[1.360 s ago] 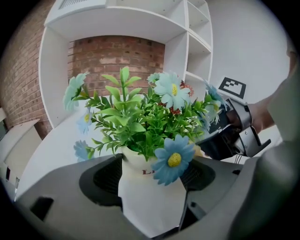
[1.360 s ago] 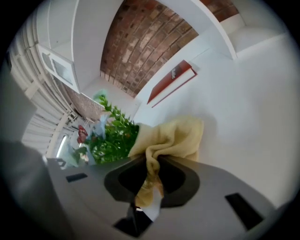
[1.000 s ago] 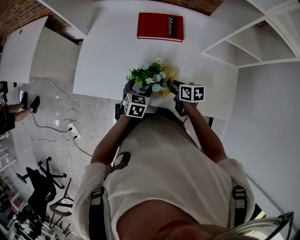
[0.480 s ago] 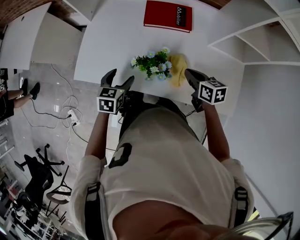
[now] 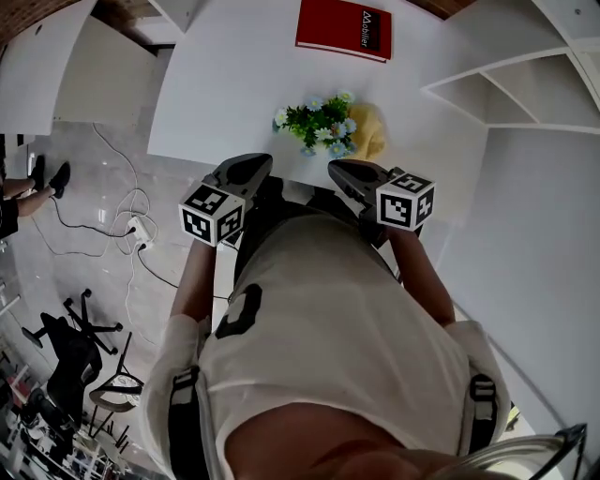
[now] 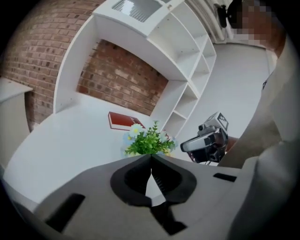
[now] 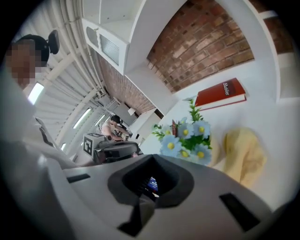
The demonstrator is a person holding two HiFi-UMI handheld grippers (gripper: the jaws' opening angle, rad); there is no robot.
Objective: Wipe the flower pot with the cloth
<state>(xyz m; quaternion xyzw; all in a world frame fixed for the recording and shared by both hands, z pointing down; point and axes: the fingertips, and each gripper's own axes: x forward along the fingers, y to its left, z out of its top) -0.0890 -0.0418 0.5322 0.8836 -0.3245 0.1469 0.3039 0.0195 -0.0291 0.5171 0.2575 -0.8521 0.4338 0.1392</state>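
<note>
The flower pot stands near the white table's front edge, with green leaves and blue daisies hiding the pot itself. It also shows in the left gripper view as the plant and in the right gripper view as the daisies. The yellow cloth lies crumpled against the pot's right side, seen too as a yellow heap. My left gripper and right gripper hover in front of the table, apart from both. Both jaws are pressed together with nothing between them.
A red book lies at the table's far side. White shelving stands to the right. Cables and an office chair are on the floor to the left. A person sits far off.
Both grippers left the pot and cloth and drew back toward the body, rising. The left jaws, wide open half a second ago, are now together. The cloth stays beside the pot.
</note>
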